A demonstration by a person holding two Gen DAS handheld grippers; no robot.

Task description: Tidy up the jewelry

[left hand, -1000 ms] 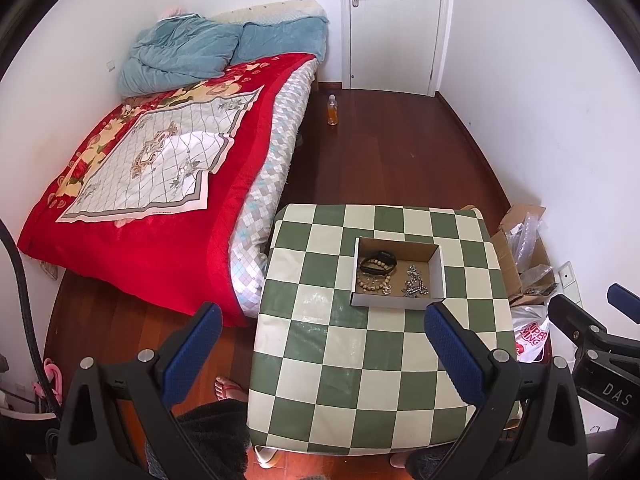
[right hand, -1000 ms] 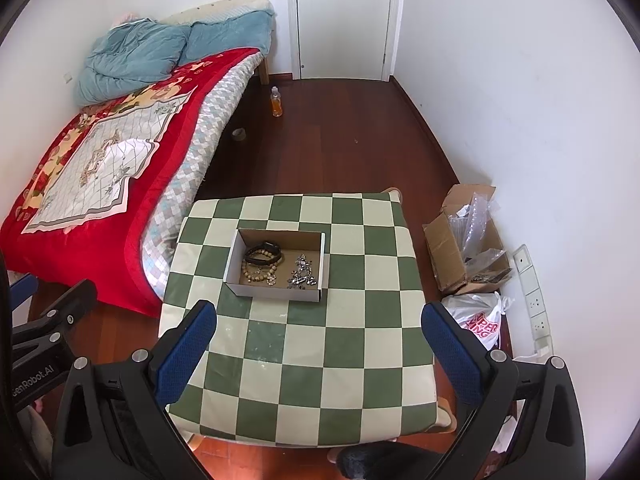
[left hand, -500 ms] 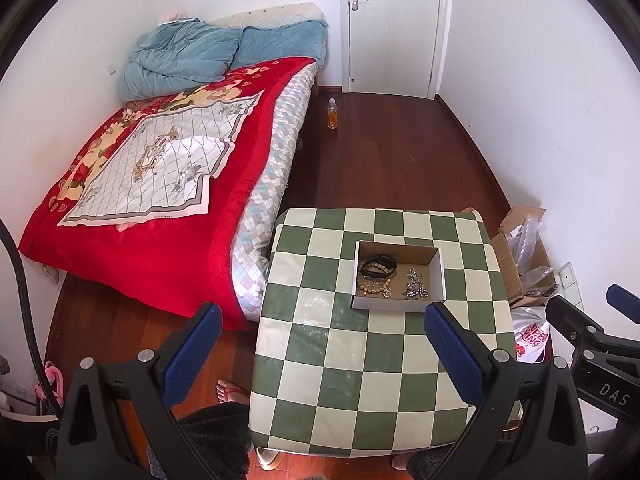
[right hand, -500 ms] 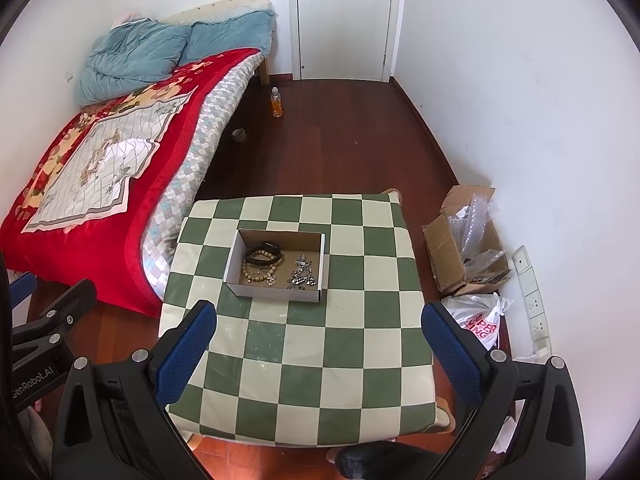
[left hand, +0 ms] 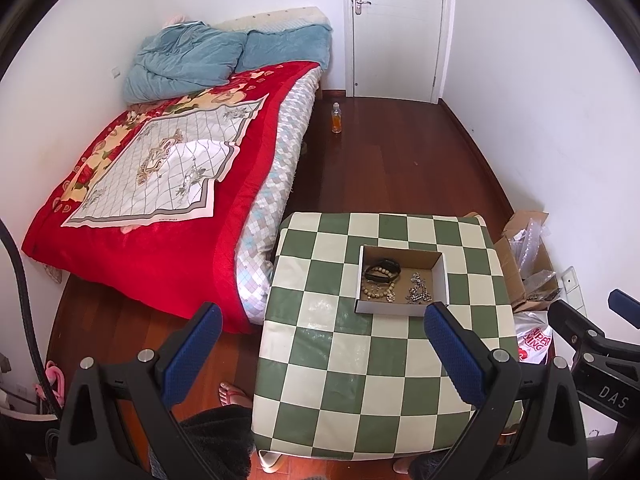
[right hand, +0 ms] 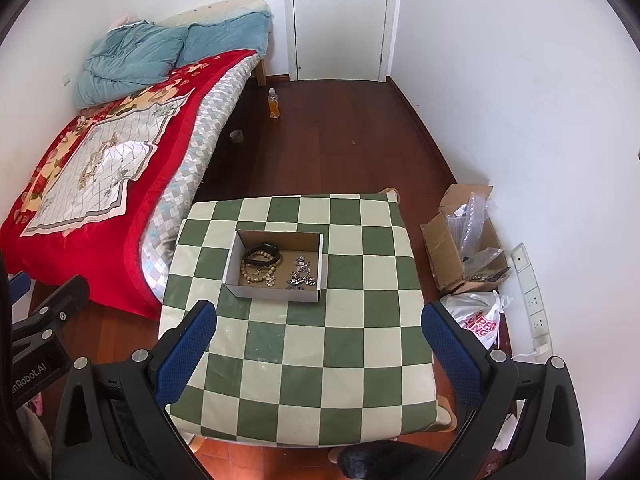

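Observation:
A shallow cardboard box (left hand: pixel 401 309) (right hand: pixel 272 293) sits on a green-and-cream checkered table (left hand: pixel 360 364) (right hand: pixel 304 360). Inside lie a black band (left hand: pixel 385 265) (right hand: pixel 264 249), a wooden bead bracelet (left hand: pixel 376 290) (right hand: pixel 256 274) and a silver chain (left hand: pixel 418 293) (right hand: pixel 301 272). My left gripper (left hand: pixel 322 344) is open and empty, high above the table's near part. My right gripper (right hand: pixel 320 344) is open and empty, also well above the table, short of the box.
A bed with a red quilt (left hand: pixel 160 184) stands left of the table. A bottle (left hand: pixel 337 118) stands on the wooden floor. A cardboard box with plastic wrap (right hand: pixel 464 248) and a white bag (right hand: pixel 478 320) lie right of the table by the wall.
Both views have shifted slightly; the table and box sit a little lower in the left wrist view. Nothing in the box has moved. Both grippers stay open.

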